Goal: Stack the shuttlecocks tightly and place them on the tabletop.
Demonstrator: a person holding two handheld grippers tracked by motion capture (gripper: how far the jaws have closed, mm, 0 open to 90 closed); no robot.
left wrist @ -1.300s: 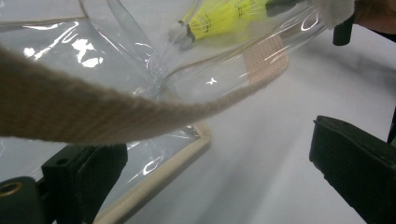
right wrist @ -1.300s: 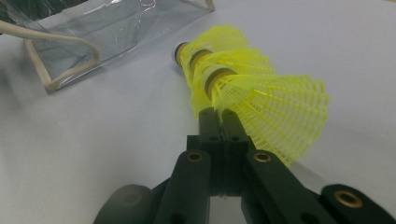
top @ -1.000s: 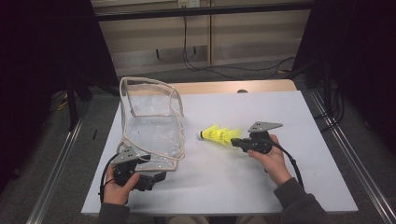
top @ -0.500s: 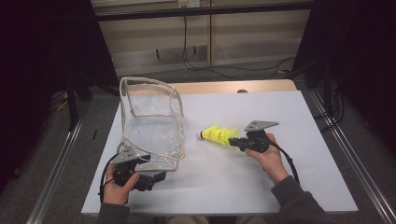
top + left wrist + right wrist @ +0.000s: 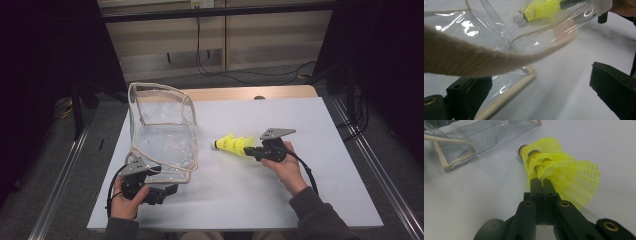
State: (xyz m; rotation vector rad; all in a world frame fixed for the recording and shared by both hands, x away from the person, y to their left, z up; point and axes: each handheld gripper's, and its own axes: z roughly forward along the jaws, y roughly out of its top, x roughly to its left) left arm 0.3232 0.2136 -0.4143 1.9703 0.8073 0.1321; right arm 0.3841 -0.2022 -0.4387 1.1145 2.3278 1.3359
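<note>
A clear plastic bag (image 5: 162, 135) with beige trim stands open on the left half of the white table (image 5: 310, 120). My left gripper (image 5: 170, 189) sits at the bag's near edge, jaws open wide. In the left gripper view (image 5: 541, 82) a beige strap (image 5: 474, 60) of the bag (image 5: 474, 30) crosses above the left jaw, and the shuttlecock (image 5: 544, 7) shows through the plastic. My right gripper (image 5: 248, 150) is shut on the skirt of a yellow mesh shuttlecock (image 5: 232, 144), its cork end toward the bag. The right gripper view shows the jaws (image 5: 539, 173) pinching the skirt (image 5: 564, 170) just above the table, with the bag (image 5: 481, 135) beyond.
A wooden strip (image 5: 240, 93) runs along the table's far edge. Metal rails (image 5: 370, 165) flank both sides. Cables (image 5: 225, 70) lie on the floor behind. The white surface is bare to the right of and in front of the right hand.
My right gripper with the shuttlecock has edged slightly left toward the bag. The left gripper and the bag have stayed put.
</note>
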